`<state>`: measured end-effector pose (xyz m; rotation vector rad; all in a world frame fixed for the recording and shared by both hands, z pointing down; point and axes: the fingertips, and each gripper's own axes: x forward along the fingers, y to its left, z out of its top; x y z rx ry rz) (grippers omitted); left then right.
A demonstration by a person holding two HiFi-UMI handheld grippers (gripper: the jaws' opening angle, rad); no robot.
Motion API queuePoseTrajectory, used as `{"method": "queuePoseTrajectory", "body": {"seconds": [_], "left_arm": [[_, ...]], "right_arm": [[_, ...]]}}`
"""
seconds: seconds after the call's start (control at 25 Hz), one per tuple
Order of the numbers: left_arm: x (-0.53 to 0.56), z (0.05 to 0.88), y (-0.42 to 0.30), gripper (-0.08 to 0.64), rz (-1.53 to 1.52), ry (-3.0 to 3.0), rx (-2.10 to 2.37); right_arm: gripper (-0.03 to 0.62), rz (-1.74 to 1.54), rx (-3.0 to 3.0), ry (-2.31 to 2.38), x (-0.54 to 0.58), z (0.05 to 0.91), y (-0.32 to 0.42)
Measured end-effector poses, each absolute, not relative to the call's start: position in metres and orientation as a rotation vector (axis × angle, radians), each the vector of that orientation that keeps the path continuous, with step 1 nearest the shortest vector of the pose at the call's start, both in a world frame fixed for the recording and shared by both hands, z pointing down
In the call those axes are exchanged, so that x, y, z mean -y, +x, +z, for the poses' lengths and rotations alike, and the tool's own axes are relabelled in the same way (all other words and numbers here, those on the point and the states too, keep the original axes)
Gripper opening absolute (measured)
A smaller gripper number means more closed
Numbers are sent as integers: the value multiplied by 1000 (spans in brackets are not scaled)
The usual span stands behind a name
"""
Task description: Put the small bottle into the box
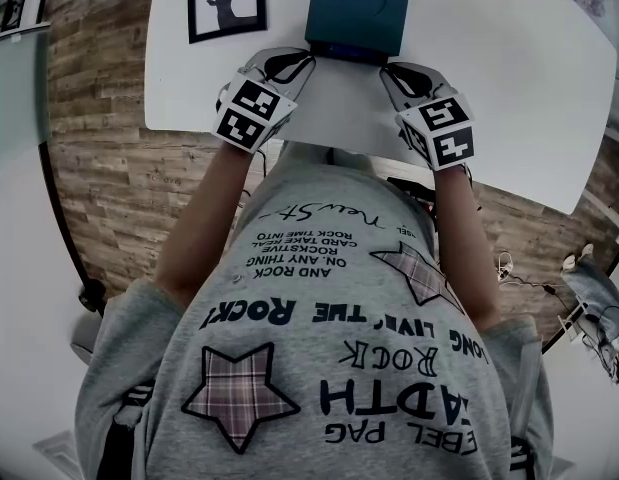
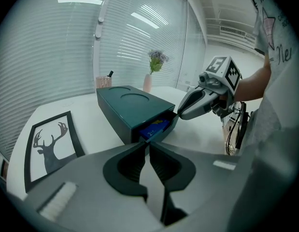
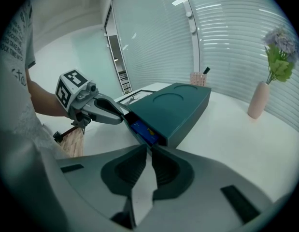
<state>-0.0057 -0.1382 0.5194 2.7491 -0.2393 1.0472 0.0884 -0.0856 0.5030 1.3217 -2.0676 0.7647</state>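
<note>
- Your left gripper (image 2: 148,142) and right gripper (image 3: 149,147) have smooth, matt grey plastic shells. Their inner pads (image 2: 131,166) are black, ribbed and look like rubber.
- The marker cubes (image 1: 251,111) carry flat, matt black-and-white print.
- The box (image 2: 130,105) is dark teal, smooth and mostly matt, with a faint sheen on top. You cannot tell whether it is card or plastic.
- The blue pack (image 3: 141,128) inside it looks glossy.
- The table (image 1: 509,98) is white and smooth with a low sheen.
- The floor (image 1: 109,178) is grained wood plank and looks rough.
- Your shirt (image 1: 319,368) is soft grey cloth with printed letters and plaid stars.
- The deer picture (image 1: 227,0) is matt paper in a black frame.
- The vase (image 3: 258,100) is pale pink, smooth and matt.
</note>
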Motion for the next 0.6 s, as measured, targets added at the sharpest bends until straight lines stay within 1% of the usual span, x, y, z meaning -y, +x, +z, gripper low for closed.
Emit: {"method": "queuePoseTrajectory", "body": {"seconds": [0.6], "left_arm": [[151, 520, -3, 38, 1040, 2723, 318]], "right_arm": [[37, 779, 2018, 1437, 97, 503, 92]]}}
